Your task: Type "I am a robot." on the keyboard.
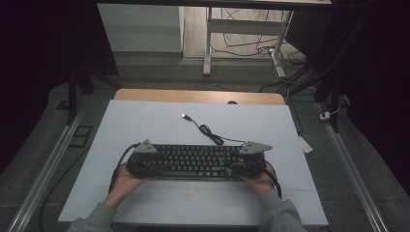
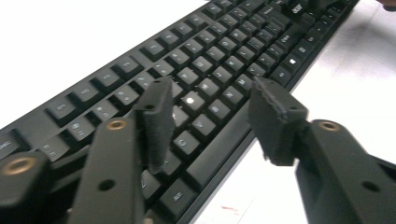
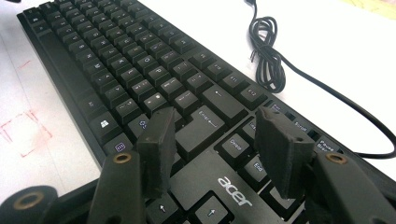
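On the white table (image 1: 159, 126), seen from the high view, one black keyboard (image 1: 196, 161) lies crosswise near the person's side, with bare surface beyond it up to the far wooden edge and a narrower bare strip between it and the near edge. Its single cable (image 1: 209, 131) runs off the back in a small coil and ends in a USB plug lying loose on the table. Two grippers are at work: the left gripper (image 1: 141, 159) sits at the keyboard's left end and the right gripper (image 1: 251, 158) at its right end, each with a hand behind it. To either side of the keyboard the table stays open out to its edges.

In the left gripper view, the two fingers (image 2: 156, 122) stand apart above the keys at the left end, one over the letter rows, the other over the keyboard's front edge. I cannot tell whether either touches the keys.

In the right gripper view, the two fingers (image 3: 156, 151) are likewise apart, poised over the Enter key and the block of keys beside it, just above the Acer logo, clamped on nothing. The coiled cable lies on the table beyond the keyboard's back edge.
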